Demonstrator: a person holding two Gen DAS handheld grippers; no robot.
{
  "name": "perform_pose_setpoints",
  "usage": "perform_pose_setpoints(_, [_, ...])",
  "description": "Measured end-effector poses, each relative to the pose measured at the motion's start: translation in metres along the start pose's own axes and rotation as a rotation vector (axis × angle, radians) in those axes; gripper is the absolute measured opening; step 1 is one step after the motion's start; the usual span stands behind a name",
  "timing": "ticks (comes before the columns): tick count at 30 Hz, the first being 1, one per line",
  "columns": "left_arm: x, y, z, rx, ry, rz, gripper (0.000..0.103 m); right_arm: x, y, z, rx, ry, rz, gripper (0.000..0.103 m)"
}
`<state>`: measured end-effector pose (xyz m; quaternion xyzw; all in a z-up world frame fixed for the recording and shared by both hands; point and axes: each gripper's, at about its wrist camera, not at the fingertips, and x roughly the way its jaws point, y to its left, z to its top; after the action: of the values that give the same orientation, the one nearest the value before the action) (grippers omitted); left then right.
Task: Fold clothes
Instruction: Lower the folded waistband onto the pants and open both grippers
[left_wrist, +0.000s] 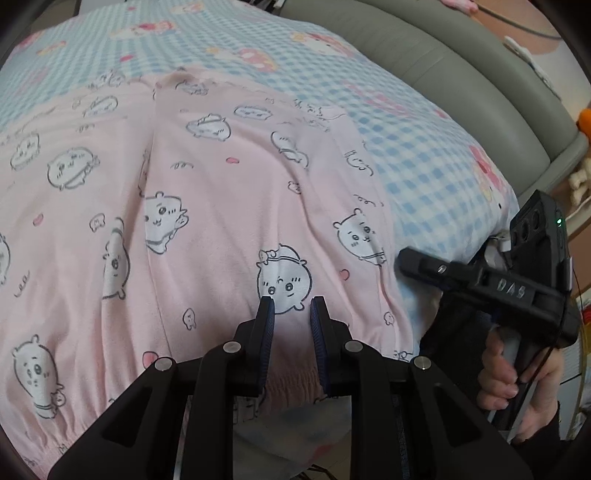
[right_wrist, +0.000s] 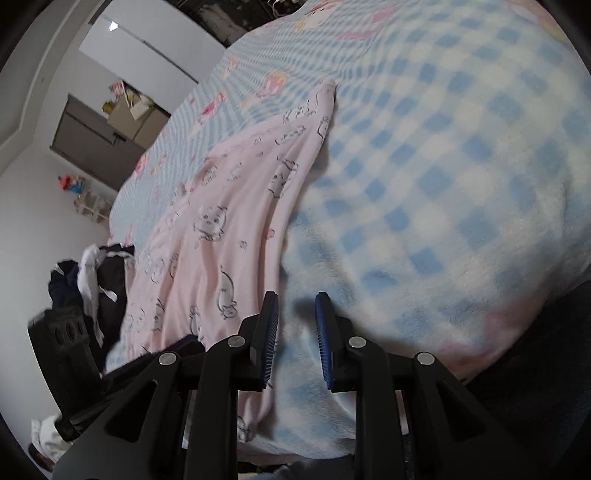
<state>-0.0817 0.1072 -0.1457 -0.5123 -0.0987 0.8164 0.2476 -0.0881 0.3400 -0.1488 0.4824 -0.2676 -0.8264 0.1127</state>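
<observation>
Pink pyjama trousers printed with white cartoon animals lie spread flat on the bed, waistband toward the near edge. My left gripper hovers open just over the trousers near the gathered waistband, nothing between its fingers. In the right wrist view the same trousers run off to the left. My right gripper is open above the blanket, just right of the trousers' edge. The right gripper's body and the hand holding it show at the right of the left wrist view.
A blue-and-white checked blanket with cartoon prints covers the bed. A grey padded headboard borders it on the right. A heap of dark and white clothes sits at the bed's left edge, next to the left gripper's body. White cabinets stand beyond.
</observation>
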Motion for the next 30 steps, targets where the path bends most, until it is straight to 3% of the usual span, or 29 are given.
perform_pose_setpoints(3, [-0.001,-0.002,-0.001,0.002,-0.009,-0.012,0.022,0.019,0.001,-0.001,-0.007,0.073,0.042,0.02])
perform_pose_setpoints(11, [0.002,0.002,-0.004,-0.008,0.007,-0.021,0.022,0.011,-0.007,0.004,0.076,0.021,0.195,0.023])
perform_pose_setpoints(19, [0.003,-0.003,-0.002,0.004,0.005,-0.026,0.026,0.014,0.011,0.005,-0.018,0.028,0.133,0.021])
perform_pose_setpoints(20, [0.003,-0.003,-0.002,0.002,0.005,-0.027,0.026,0.015,0.013,0.005,-0.029,0.029,0.125,0.017])
perform_pose_setpoints(21, [0.003,-0.002,-0.002,0.0,0.005,-0.029,0.026,0.015,0.016,0.005,-0.041,0.03,0.117,0.005])
perform_pose_setpoints(24, [0.002,-0.001,-0.001,-0.003,0.003,-0.032,0.026,0.015,0.022,0.005,-0.076,0.031,0.093,0.001])
perform_pose_setpoints(30, [-0.02,0.003,0.002,-0.023,-0.051,-0.053,0.026,-0.021,0.033,0.003,-0.168,-0.049,-0.061,0.001])
